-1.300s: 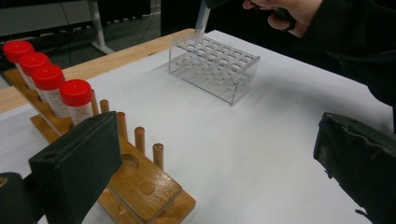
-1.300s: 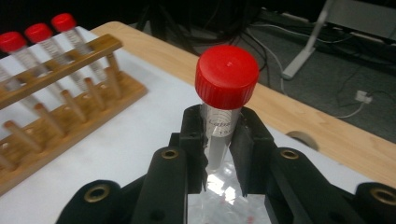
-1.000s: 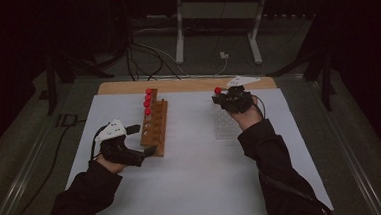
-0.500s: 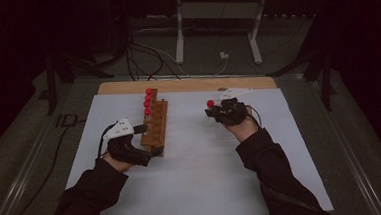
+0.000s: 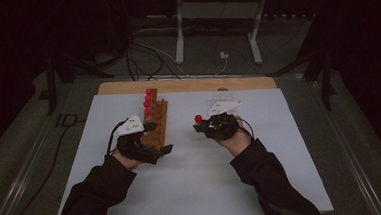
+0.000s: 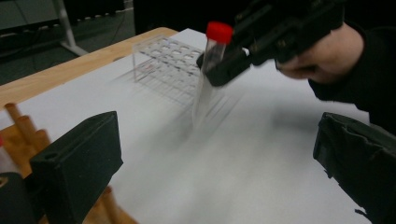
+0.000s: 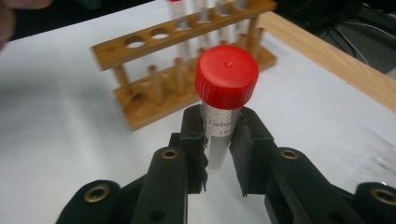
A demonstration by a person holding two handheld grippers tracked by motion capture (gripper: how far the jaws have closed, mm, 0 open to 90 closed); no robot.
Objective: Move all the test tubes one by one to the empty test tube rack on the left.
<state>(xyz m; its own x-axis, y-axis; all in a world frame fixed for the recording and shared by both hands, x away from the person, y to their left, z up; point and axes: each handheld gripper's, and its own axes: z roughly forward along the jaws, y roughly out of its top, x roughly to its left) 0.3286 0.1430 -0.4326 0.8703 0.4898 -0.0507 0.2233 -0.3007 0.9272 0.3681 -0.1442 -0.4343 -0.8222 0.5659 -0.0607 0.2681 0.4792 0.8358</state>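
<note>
One clear tube (image 7: pixel 219 135), red screw cap, printed scale, upright, clamped in right tool (image 7: pixel 219 154)

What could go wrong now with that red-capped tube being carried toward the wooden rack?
The right tool grips the tube just under its cap, so the long body could swing or slip. It might knock the tubes already standing in the wooden rack. The left tool steadies that rack; a bump could shift it.
</note>
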